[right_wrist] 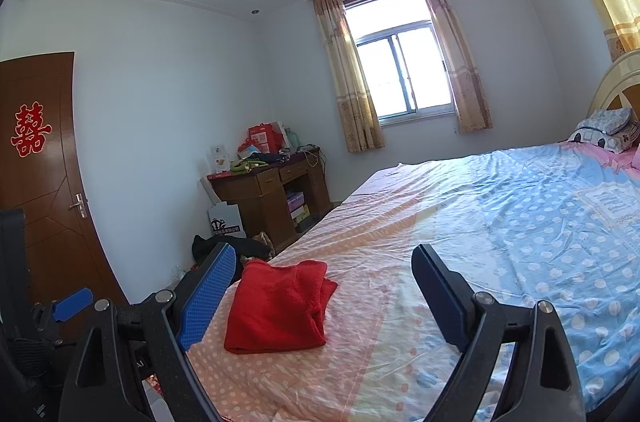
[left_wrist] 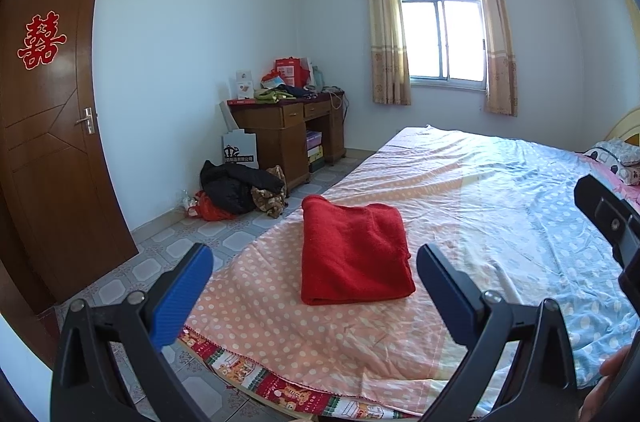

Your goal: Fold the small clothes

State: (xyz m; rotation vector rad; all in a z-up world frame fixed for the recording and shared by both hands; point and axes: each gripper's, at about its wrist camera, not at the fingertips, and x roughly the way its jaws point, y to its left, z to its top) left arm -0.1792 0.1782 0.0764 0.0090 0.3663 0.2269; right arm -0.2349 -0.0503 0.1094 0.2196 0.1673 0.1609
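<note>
- Garment (left_wrist: 354, 250): one red fleece piece, folded into a compact rectangle, lying flat on the bed (left_wrist: 500, 190) near its foot-end corner.
- Left tongs (left_wrist: 314, 276): jaws spread wide, nothing between the blue pads. The garment lies ahead of them, centred in the gap and clear of both pads.
- Right tongs (right_wrist: 324, 292): jaws likewise spread wide and empty. The garment lies ahead and to the left of their centre line, close to the left pad but apart from it.
- Both tongs point slightly downward over the bed edge. Neither touches the garment.
- From the left wrist view, one arm of the right tongs shows at the far right edge, with part of a hand (left_wrist: 608, 382) below it.
- Bed covering: polka-dot sheet, peach on the side under the garment, pale blue to the right of both tongs.
- Pillows (right_wrist: 608, 132) lie far ahead and to the right, at the headboard.
- Surface (left_wrist: 288, 114): a wooden desk loaded with boxes and clothes stands ahead and to the left, beyond the garment.
- Door (left_wrist: 52, 126): brown, bearing a red paper emblem, at the far left of both tongs.
- Window (left_wrist: 440, 38) with curtains lies straight ahead on the far wall.
</note>
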